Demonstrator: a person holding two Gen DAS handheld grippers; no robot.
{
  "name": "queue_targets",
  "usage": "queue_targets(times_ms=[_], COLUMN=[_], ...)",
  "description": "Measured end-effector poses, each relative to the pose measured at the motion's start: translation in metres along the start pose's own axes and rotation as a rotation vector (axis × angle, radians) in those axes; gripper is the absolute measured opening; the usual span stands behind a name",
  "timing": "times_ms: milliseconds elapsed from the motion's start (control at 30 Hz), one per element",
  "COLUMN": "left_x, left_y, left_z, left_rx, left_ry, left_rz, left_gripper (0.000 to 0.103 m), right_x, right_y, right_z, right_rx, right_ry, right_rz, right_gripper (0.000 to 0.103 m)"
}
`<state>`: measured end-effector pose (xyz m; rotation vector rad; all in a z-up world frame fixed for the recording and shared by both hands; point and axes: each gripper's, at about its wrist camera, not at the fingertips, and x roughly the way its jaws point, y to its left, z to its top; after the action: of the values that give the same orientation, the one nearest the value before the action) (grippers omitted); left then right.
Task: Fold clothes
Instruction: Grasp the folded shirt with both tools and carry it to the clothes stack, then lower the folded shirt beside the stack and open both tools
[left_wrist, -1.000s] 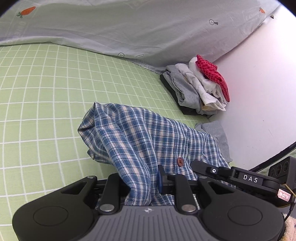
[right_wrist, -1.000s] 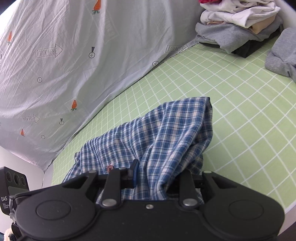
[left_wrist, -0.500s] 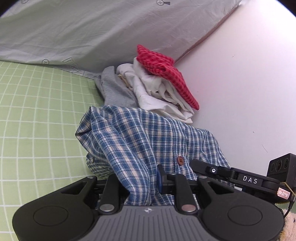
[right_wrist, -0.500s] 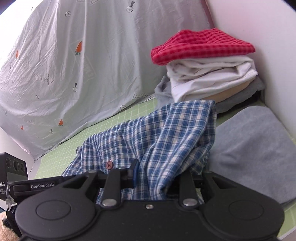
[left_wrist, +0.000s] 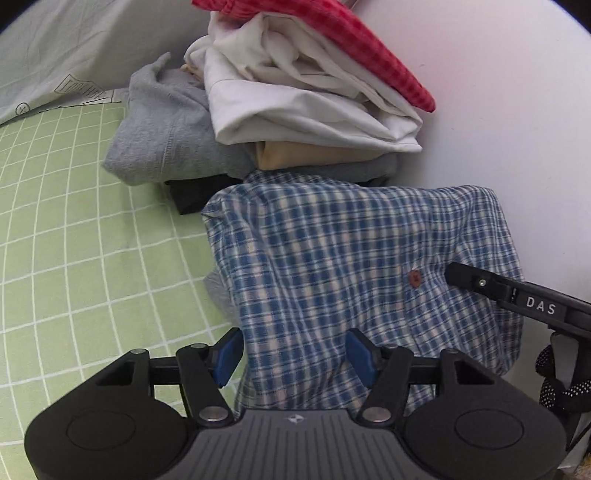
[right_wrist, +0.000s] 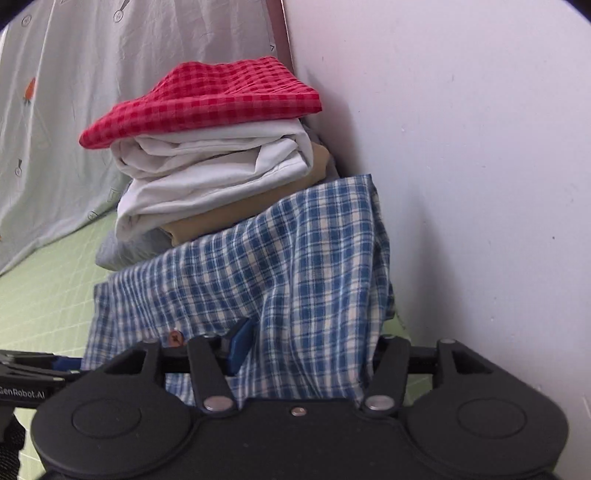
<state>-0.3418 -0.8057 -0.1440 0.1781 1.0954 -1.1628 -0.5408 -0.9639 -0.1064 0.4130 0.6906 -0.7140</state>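
Observation:
The folded blue plaid shirt with a brown button lies bunched on the green grid bed sheet, against the white wall. It sits just in front of a stack of folded clothes. My left gripper is open, its blue pads wide apart with the shirt's near edge loose between them. In the right wrist view the shirt drapes over my right gripper, which is also open. Only its left blue pad shows; cloth hides the other.
The stack has a red checked cloth on top, then white garments, a tan one and a grey one. The white wall is close on the right. A pale printed sheet hangs behind.
Both grippers carried the shirt across the bed to the wall, next to the stack. Their jaws, shut on the shirt before, have now spread apart.

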Motion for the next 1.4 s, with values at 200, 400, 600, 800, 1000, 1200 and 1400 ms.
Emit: queue_targets(times_ms=[200,400,600,800,1000,1200,1400], left_x=[0.009,0.028,0.055,0.043,-0.007,-0.068,-0.117], left_y=[0.017,0.027,0.041,0.038,0.026,0.006,-0.004], left_z=[0.013,0.021,0.024,0.030,0.027,0.008,-0.011], left_rx=[-0.051,-0.096,-0.127,-0.058,0.039,0.135,0.207], left_ry=[-0.066,-0.039,0.013,-0.018,-0.119,-0.267,-0.361], left_rz=[0.096,0.129,0.134,0.163,0.191,0.211,0.139], left_gripper=[0.073,0.079,0.089,0.089,0.089,0.103,0.103], right_x=[-0.008,0.027,0.055,0.079,0.047,-0.008,-0.061], right_y=[0.035,0.042,0.038,0.026,0.041,0.060,0.081], right_z=[-0.007,-0.004,-0.001,0.003,0.006,-0.010,-0.037], right_rx=[-0.089,-0.120,-0.096,-0.028,-0.025,0.034,0.094], right_ry=[-0.214,-0.225,-0.201,-0.151,-0.157,-0.191,-0.198], right_rz=[-0.229,-0.180,-0.148,-0.129,-0.189,-0.154,-0.171], right_gripper=[0.074,0.074,0.089,0.097,0.099,0.102,0.103])
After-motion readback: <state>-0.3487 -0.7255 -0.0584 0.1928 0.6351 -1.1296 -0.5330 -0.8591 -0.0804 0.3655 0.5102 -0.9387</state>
